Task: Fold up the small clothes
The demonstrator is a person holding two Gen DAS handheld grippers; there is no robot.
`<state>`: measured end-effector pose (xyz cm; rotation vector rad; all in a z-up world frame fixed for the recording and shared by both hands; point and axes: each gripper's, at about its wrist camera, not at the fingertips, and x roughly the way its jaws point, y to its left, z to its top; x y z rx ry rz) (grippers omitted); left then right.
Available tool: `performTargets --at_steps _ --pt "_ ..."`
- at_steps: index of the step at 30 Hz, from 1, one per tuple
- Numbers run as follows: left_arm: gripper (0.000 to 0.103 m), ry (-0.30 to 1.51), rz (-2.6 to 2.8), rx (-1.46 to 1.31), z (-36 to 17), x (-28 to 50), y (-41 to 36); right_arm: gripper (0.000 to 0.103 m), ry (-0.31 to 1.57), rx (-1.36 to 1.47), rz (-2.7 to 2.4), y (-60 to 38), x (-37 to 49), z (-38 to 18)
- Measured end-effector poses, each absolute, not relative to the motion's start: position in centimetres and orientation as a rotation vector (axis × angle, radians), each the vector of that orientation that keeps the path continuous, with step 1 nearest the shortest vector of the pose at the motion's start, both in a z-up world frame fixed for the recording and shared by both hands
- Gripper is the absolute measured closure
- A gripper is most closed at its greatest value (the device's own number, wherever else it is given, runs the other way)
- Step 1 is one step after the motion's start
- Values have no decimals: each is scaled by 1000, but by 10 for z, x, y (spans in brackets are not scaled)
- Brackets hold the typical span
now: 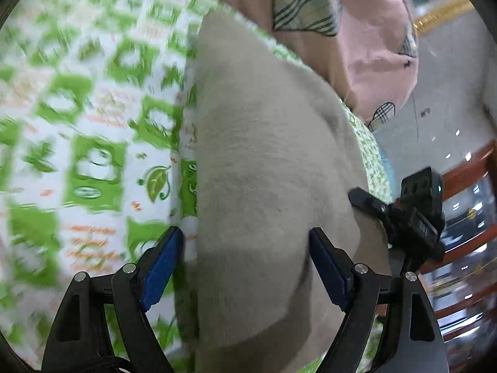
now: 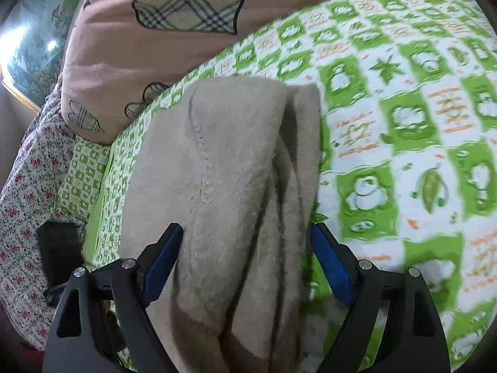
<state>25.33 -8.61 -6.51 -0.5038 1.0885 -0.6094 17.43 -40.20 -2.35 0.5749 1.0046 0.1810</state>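
Observation:
A beige fleece garment (image 1: pixel 264 171) lies folded into a long strip on the green-and-white patterned sheet (image 1: pixel 93 124). My left gripper (image 1: pixel 245 267) hovers over its near end, open, with the fleece passing under the gap between the blue pads (image 1: pixel 161 267). In the right wrist view the same beige garment (image 2: pixel 230 186) shows layered folds and a stitched seam. My right gripper (image 2: pixel 247 264) is open above it, with its blue pads (image 2: pixel 332 267) on either side of the cloth and not pressing on it.
A pink quilt with plaid patches (image 2: pixel 149 56) is bunched at the far end of the sheet (image 2: pixel 403 124). Floral fabric (image 2: pixel 25 186) with a black object (image 2: pixel 59 248) on it lies at the left. A black camera mount (image 1: pixel 416 214) sits by the garment's right edge, with wooden furniture (image 1: pixel 466 168) beyond.

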Motion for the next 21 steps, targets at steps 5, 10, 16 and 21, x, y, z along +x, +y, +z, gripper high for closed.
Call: performTargets --at_steps 5,10,16,21 --pt "54 1048 -666 -493 -63 260 -88 61 1018 601 211 -392 175 -24" --pt "61 991 -664 -476 -33 222 -59 68 946 578 269 -361 158 4" --pt "61 944 -588 -478 -3 162 18 68 933 575 406 -291 151 4" --pt "61 919 -509 -437 8 118 70 68 957 556 525 -222 150 -7"
